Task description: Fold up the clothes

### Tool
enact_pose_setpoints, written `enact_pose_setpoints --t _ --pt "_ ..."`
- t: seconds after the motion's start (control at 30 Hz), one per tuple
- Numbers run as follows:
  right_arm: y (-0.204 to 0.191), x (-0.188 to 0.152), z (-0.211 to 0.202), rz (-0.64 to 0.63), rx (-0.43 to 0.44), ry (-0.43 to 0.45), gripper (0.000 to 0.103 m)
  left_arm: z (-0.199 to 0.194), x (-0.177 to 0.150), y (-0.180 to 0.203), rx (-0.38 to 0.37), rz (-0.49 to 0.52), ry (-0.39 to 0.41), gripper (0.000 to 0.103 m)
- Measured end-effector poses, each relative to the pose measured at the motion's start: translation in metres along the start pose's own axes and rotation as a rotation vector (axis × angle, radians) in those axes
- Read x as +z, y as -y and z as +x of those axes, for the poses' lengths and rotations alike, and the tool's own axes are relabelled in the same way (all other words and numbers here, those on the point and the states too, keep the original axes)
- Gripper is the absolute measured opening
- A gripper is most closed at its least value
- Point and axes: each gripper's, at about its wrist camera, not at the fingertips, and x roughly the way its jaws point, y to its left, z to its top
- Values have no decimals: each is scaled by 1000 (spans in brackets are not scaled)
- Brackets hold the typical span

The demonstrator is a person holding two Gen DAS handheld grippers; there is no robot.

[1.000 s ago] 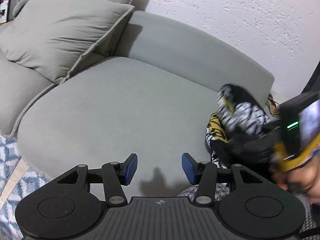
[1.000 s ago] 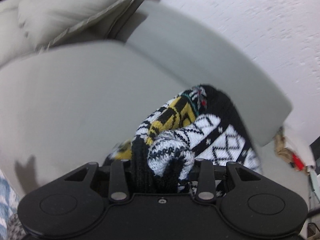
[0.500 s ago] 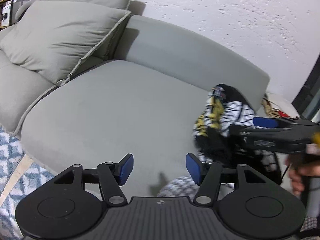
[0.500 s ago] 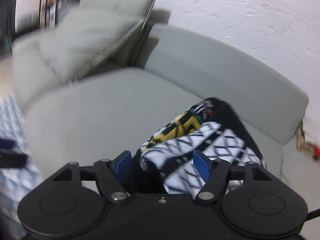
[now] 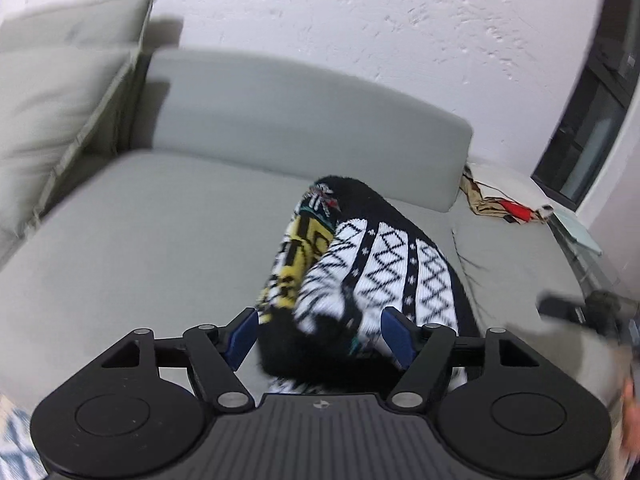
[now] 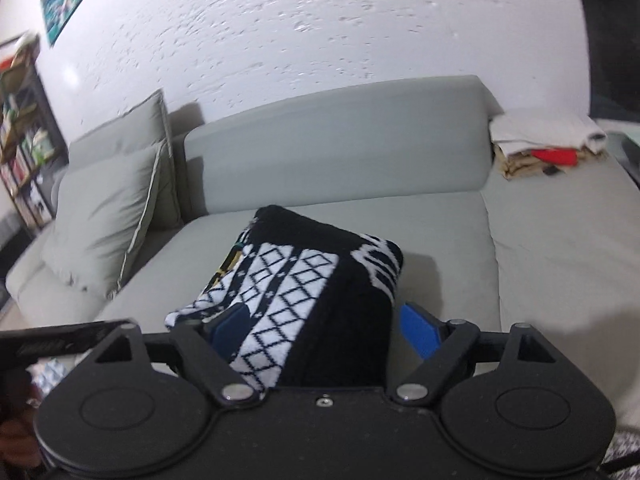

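Note:
A knitted sweater [image 5: 384, 264], black and white with diamond bands and a yellow patch, lies bunched on the grey sofa seat [image 5: 140, 248]. My left gripper [image 5: 318, 336] is open, its blue pads [image 5: 240, 334] on either side of the bundle's near end. In the right wrist view the same sweater [image 6: 320, 280] looks like a compact folded block. My right gripper [image 6: 326, 330] is wide open around its near edge, with the left pad [image 6: 230, 326] partly covered by knit. The left gripper [image 6: 60, 342] shows at the left edge. The right gripper [image 5: 580, 308] is a blur at the far right.
Grey pillows [image 6: 104, 216] lean at the sofa's left end, with the backrest [image 6: 340, 148] behind the sweater. A pile of clothes [image 6: 544, 148] with a red piece lies at the right end. A bookshelf [image 6: 24, 152] stands at far left. A blue-white rug [image 5: 16, 444] lies below.
My right gripper has opened and let go of the sweater, which now rests on the seat. My left gripper has swung right, so the bundle now sits between its fingers.

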Motion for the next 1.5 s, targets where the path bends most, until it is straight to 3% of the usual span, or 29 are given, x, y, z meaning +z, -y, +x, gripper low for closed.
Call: enact_pose_setpoints --t 0.07,0.13,0.33,0.43,0.53,0.7,0.73,0.77,0.8,0.83,0.97,1.1,1.3,1.37,1.5 --pt "9 -3 -2 21 11 11 73 18 13 -2 -11 -60 -38 65" --pt "14 -4 2 40 27 14 70 33 19 -3 -19 -90 -74 64" --pt "24 -6 8 78 46 10 70 70 20 -4 -16 -122 -186 58" --pt "28 -5 11 93 50 3 70 81 13 -10 -17 -147 -228 51" --pt "29 -3 18 97 49 -11 70 74 4 -20 5 -182 -197 34" --pt "23 10 29 58 46 2 67 63 -11 -38 40 -239 -146 31" --pt "20 14 33 42 50 11 56 61 -13 -41 47 -251 -136 30" --pt "17 18 38 26 54 19 35 60 -17 -47 52 -267 -129 30" --pt "12 23 45 5 63 18 24 62 -20 -56 51 -297 -134 31" --pt "5 29 55 -9 80 2 16 63 -24 -64 49 -326 -138 31" --pt "-36 52 109 -113 116 -87 16 68 -31 -88 29 -407 -141 33" --pt "-78 69 178 -196 96 -206 16 77 -33 -94 35 -413 -141 35" --pt "-104 40 279 -336 -40 -418 14 92 -36 -95 23 -419 -142 43" --pt "-104 28 293 -362 -93 -415 13 99 -36 -91 24 -417 -142 44" --pt "-97 33 294 -301 -86 -442 12 98 -33 -84 31 -393 -145 48"
